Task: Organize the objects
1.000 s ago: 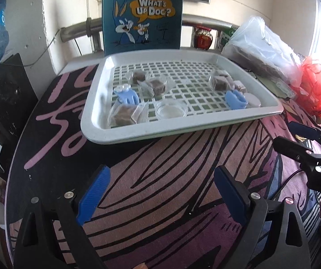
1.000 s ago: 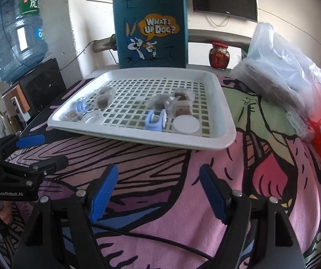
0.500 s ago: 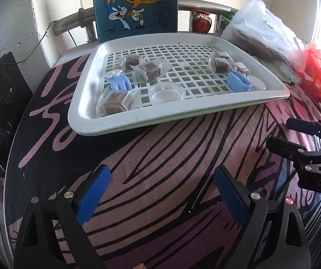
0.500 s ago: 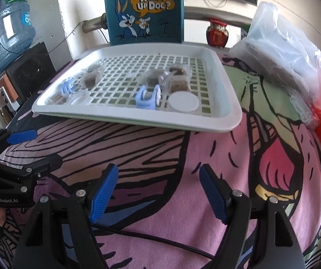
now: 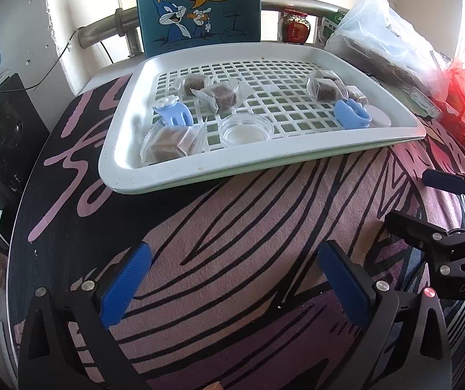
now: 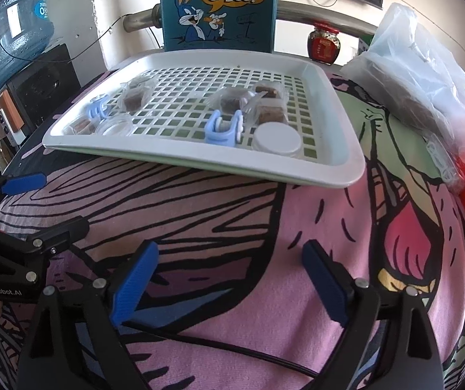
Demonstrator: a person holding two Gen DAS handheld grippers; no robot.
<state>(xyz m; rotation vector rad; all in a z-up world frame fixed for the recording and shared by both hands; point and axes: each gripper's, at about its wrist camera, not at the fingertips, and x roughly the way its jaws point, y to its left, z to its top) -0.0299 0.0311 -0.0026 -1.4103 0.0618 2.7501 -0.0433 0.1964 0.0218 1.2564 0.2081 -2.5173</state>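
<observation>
Reading "WHAT'S UP DOC?", the bag (image 5: 200, 6) stands behind the tray (image 5: 125, 175). Both grippers (image 5: 232, 279) (image 6: 229, 279) gape empty, now nearer the tray.

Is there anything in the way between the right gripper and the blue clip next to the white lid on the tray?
Only the tray's raised near rim. The right gripper is open over bare cloth, and the blue clip sits just behind that rim.

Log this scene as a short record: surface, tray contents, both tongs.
surface: cloth with cartoon print
tray: white, slotted, on the cloth
contents: wrapped brown snacks, two blue clips, clear dish, white lid
behind tray: blue bag
left tongs: open, empty, short of the tray
right tongs: open, empty, short of the tray
</observation>
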